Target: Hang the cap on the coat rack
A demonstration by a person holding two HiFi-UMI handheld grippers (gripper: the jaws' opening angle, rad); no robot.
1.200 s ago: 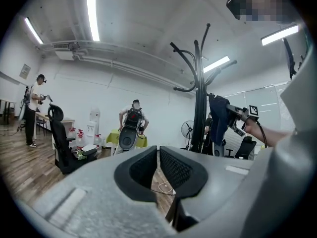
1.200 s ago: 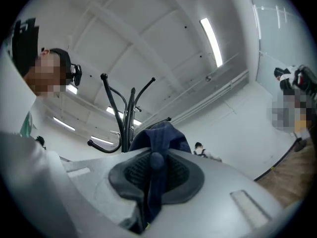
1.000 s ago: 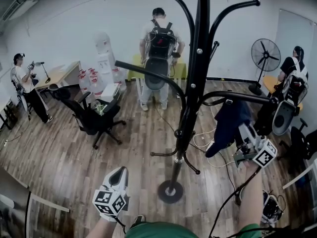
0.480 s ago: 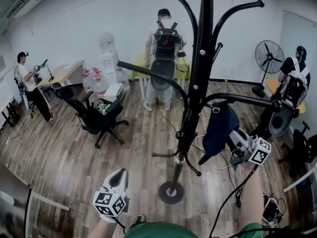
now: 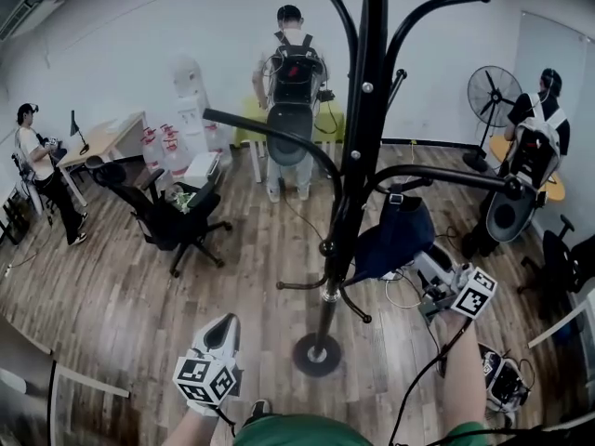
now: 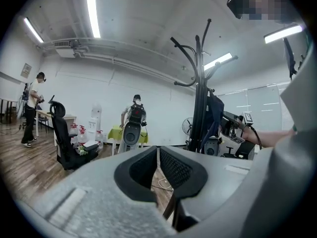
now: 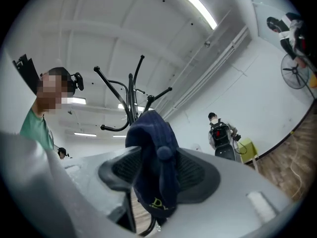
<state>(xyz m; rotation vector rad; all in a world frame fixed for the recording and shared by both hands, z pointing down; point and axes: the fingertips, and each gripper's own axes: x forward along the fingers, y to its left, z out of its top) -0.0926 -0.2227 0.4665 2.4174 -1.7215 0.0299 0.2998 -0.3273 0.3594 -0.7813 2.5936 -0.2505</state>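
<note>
A dark blue cap (image 5: 395,235) hangs by its back strap from a low arm (image 5: 446,179) of the black coat rack (image 5: 358,156). My right gripper (image 5: 420,269) is at the cap's lower edge. In the right gripper view the cap (image 7: 153,167) hangs between the jaws, which are opening, and the pads stand apart from the cloth. My left gripper (image 5: 223,328) is held low by my body, well away from the rack, with its pads together and nothing in them (image 6: 157,155). The left gripper view also shows the rack (image 6: 200,93) and the cap (image 6: 215,113).
The rack's round base (image 5: 316,353) stands on the wood floor just ahead of me. Cables (image 5: 400,291) lie beside it. A black office chair (image 5: 167,216) is at the left, a standing fan (image 5: 493,96) at the back right. One person (image 5: 293,82) stands behind the rack, others are at both sides.
The cap has swung left toward the pole and now hangs from the rack arm. My right gripper has followed it left and its jaws have spread. The left gripper has not moved.
</note>
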